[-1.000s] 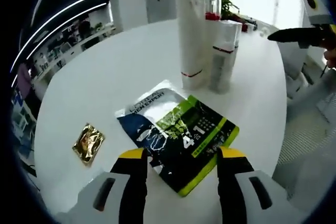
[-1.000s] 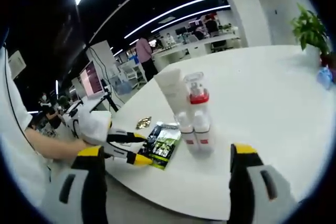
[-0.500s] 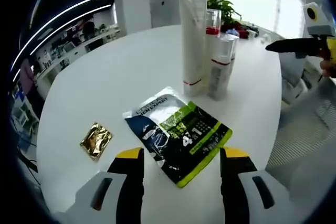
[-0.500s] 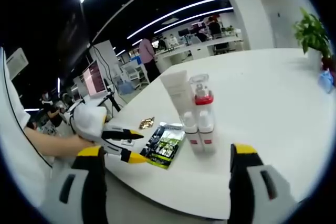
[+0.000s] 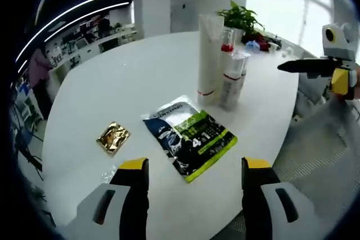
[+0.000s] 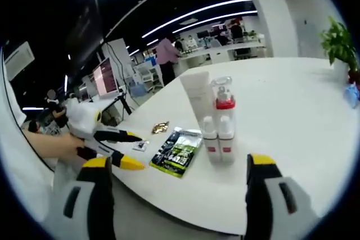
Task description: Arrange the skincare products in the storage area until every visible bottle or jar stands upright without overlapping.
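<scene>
Left gripper view: left tool [image 5: 191, 167] wide open, empty, above table [image 5: 112, 88].

Small bottles [image 5: 232, 80] partly hidden behind white tube [image 5: 208, 57] in left gripper view; count unclear there. Pump bottle [image 6: 223, 108] with red collar partly covered by two small bottles in front. Print on sachet [image 5: 190, 136] mostly too small to read. Gold packet [image 5: 113, 137] label unreadable. Tiny clear scrap [image 6: 140, 146] near surface [image 6: 292, 116] edge, kind unclear. Right hand-held gripper [image 5: 306, 67] cut off by edge. People in background blurred.
</scene>
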### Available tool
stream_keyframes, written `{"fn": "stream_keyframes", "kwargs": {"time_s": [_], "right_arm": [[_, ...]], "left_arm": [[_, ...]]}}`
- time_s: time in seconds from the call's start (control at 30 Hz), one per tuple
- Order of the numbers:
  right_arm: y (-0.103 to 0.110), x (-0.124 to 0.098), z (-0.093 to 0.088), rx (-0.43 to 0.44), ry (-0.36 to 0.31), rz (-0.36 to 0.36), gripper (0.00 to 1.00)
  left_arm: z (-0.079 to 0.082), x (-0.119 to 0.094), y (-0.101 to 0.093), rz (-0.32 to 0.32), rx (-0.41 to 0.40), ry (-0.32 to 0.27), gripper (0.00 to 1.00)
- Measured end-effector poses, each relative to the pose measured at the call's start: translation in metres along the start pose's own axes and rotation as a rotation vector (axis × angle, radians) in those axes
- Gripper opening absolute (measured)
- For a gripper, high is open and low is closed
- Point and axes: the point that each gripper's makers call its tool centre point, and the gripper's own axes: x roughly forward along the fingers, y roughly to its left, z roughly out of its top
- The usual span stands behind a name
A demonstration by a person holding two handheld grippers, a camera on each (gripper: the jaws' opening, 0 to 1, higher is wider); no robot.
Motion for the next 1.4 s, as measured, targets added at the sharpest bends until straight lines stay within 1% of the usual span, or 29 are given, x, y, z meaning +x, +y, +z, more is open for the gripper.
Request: {"fn": "stream_keyframes", "kwargs": {"time_s": [0.1, 0.43, 0.57, 0.67, 0.77, 0.93, 0.97, 1.07, 1.13, 1.17, 1.23, 1.4], "right_arm": [[0.001, -0.002, 0.004, 0.01, -0.015, 0.005, 1.0], [-0.004, -0.007, 0.013, -0.005, -0.023, 0.001, 1.0], [-0.006, -0.007, 0.015, -0.01, -0.02, 0.0, 1.0], [-0.006, -0.007, 0.017, -0.014, -0.024, 0.007, 1.0], [-0.005, -0.007, 0.016, -0.02, -0.016, 0.013, 1.0], [-0.003, -0.006, 0.014, -0.012, -0.01, 0.025, 1.0], [-0.003, -0.006, 0.013, -0.012, -0.008, 0.026, 1.0], [-0.001, -0.006, 0.011, -0.013, -0.002, 0.03, 1.0], [0.0, -0.006, 0.011, -0.01, -0.001, 0.031, 1.0], [0.001, -0.006, 0.01, -0.009, 0.0, 0.032, 1.0], [0.002, -0.007, 0.01, -0.009, 0.002, 0.033, 1.0], [0.003, -0.009, 0.009, -0.002, 0.002, 0.026, 1.0]], "left_arm": [[0.001, -0.008, 0.002, 0.006, -0.016, -0.013, 0.67], [0.002, -0.035, 0.005, 0.025, -0.085, -0.045, 0.76], [-0.002, -0.044, 0.008, 0.037, -0.123, -0.032, 0.77], [-0.004, -0.05, 0.011, 0.048, -0.129, -0.028, 0.79], [-0.006, -0.058, 0.014, 0.06, -0.14, -0.036, 0.85], [-0.01, -0.067, 0.018, 0.077, -0.165, -0.044, 0.9], [-0.011, -0.068, 0.018, 0.078, -0.17, -0.045, 0.91], [-0.015, -0.073, 0.019, 0.078, -0.185, -0.045, 0.86], [-0.017, -0.075, 0.019, 0.083, -0.191, -0.044, 0.91], [-0.016, -0.077, 0.016, 0.081, -0.195, -0.045, 0.93], [-0.013, -0.08, 0.014, 0.077, -0.195, -0.051, 0.94], [-0.013, -0.082, 0.013, 0.074, -0.204, -0.047, 0.97]]}}
